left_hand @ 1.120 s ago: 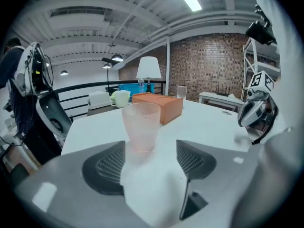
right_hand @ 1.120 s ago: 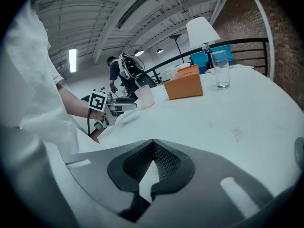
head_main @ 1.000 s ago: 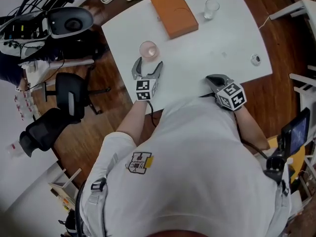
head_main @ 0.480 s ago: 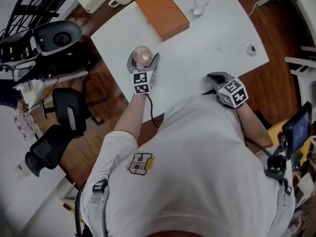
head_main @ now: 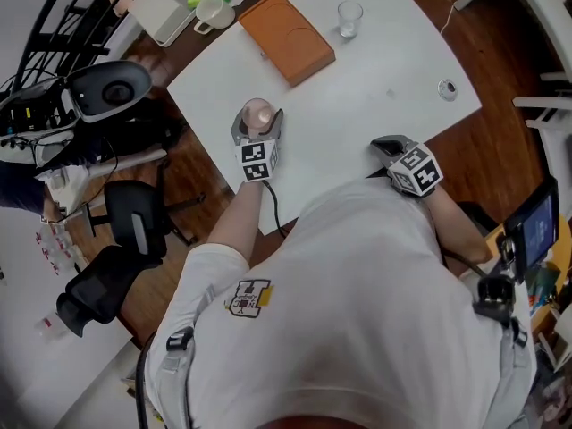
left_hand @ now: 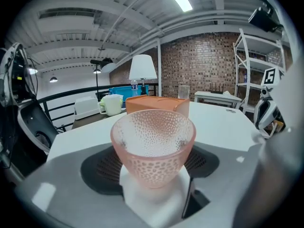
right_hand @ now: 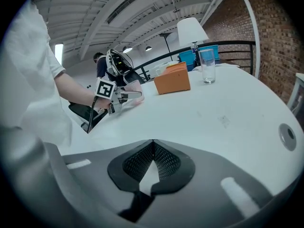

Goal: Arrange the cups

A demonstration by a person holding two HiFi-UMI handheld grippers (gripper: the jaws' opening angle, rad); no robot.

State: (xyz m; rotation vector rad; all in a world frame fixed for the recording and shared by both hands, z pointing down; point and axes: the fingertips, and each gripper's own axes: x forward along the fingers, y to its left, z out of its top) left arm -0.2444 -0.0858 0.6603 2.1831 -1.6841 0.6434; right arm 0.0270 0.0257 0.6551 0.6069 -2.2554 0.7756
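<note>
The person leans over a white tabletop [head_main: 357,88] with a gripper in each hand. The left gripper [head_main: 258,121] reaches out over the tabletop's left part, and its jaws have just been closing. A pink dimpled glass cup [left_hand: 153,141] stands upright between them. From the left gripper view the dark ribbed pads lie against the cup's two sides, low on its flared wall, so the gripper grips the cup. The cup's base sits on the tabletop, close to the left edge as seen from the head view.

The right gripper [right_hand: 153,148] is held at the near edge of the tabletop, just in front of the person's white shirt. Its jaws are pressed together with nothing between them.

Beyond the pink dimpled glass cup, well apart from it, lies a flat orange rectangular box [head_main: 286,25] with a shallow round dip in its top. Just past that box, to the right, stands a clear drinking glass [head_main: 349,18], upright. Off the tabletop's far left corner sit a pale green mug [head_main: 210,10] and a white tray [head_main: 161,7]. A small round metal fitting [head_main: 447,88] is set into the tabletop near its right edge.
</note>
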